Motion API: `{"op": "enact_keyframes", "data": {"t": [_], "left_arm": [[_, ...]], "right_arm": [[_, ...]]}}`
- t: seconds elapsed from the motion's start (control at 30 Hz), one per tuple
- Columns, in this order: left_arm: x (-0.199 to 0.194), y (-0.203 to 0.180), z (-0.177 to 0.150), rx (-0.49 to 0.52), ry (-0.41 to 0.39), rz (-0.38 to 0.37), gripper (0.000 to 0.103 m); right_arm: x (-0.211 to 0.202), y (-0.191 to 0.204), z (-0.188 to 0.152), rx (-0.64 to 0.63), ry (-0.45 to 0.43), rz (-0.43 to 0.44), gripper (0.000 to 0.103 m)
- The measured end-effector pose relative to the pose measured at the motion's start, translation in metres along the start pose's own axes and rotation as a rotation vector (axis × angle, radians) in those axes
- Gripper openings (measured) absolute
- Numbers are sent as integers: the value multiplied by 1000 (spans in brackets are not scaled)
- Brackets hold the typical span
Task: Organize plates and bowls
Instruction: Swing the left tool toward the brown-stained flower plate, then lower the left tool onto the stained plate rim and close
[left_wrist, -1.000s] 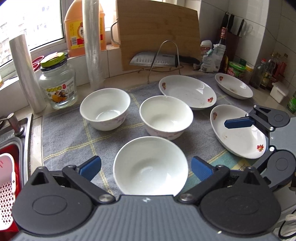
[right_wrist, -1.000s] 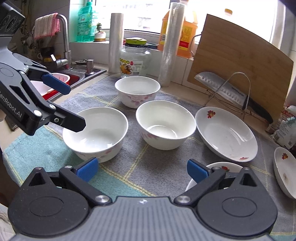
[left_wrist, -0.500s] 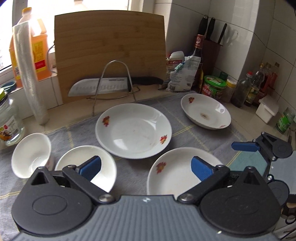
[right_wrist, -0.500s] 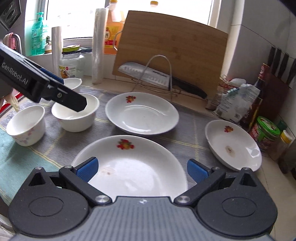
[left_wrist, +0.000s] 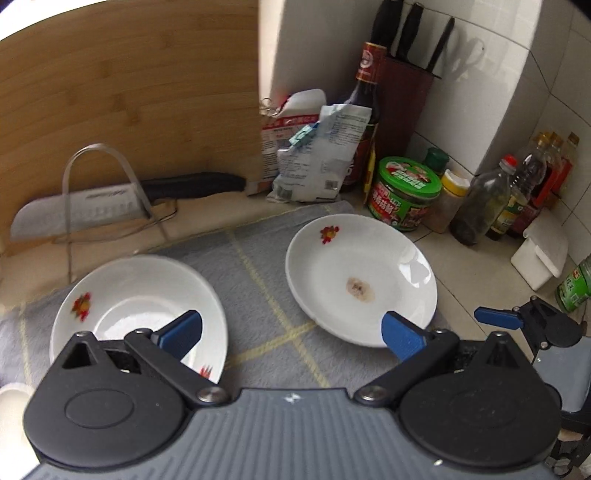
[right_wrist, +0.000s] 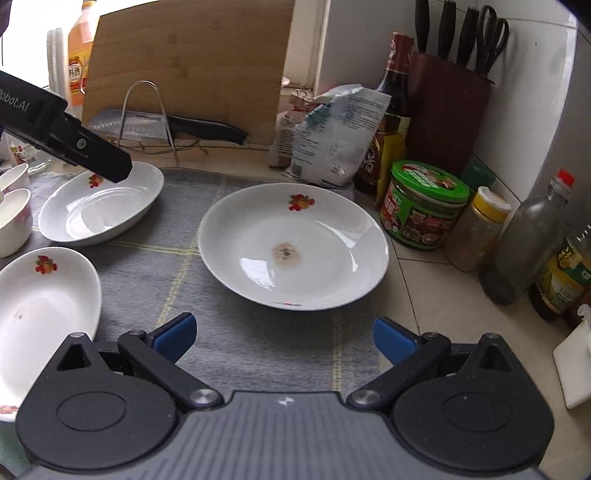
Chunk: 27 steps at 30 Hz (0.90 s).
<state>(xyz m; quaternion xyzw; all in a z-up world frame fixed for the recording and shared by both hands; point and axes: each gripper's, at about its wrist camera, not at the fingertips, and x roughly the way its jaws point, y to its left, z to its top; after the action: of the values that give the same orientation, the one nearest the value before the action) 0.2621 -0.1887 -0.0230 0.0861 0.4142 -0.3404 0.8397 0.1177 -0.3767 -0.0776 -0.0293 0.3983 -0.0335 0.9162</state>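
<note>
Jaws wide; stained plate flat.

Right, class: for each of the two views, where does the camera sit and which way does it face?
Left wrist: on the open left gripper, facing the bamboo cutting board; the right gripper's blue tip shows.
Right wrist: on the open right gripper, facing the dark red knife block; the left gripper's black finger shows.
Shared: the stained white flower-print plate.

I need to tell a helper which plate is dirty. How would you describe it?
Start at the dark red knife block in the corner; before it stands a green-lidded jar. The white floral plate beside that jar is the one: only it has a brown stain at its centre.
</note>
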Motion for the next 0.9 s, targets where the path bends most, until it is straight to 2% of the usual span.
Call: {"op": "enact_keyframes", "data": {"t": [0.13,0.53,0.63,0.7,0.77,0.9], "left_arm": [[35,-10,21,33,48,-74,102],[105,-25,67,231,161,-104,100],[117,-27,72,257,190,-109,99],[123,-29,74,274,198,-117,95],[130,-31,77,270,203,-121,91],[145,-32,82,247,223,-145,91]], "right_arm": [[17,-14,-1,13,25,1,103],[46,-29,-2,-43,75,75,103],[48,-32,-1,-67,74,91,103],[51,-34,0,-71,76,99,103],[54,-37,0,-77,75,106,103],[59,-37,2,-103,73,121,103]]}}
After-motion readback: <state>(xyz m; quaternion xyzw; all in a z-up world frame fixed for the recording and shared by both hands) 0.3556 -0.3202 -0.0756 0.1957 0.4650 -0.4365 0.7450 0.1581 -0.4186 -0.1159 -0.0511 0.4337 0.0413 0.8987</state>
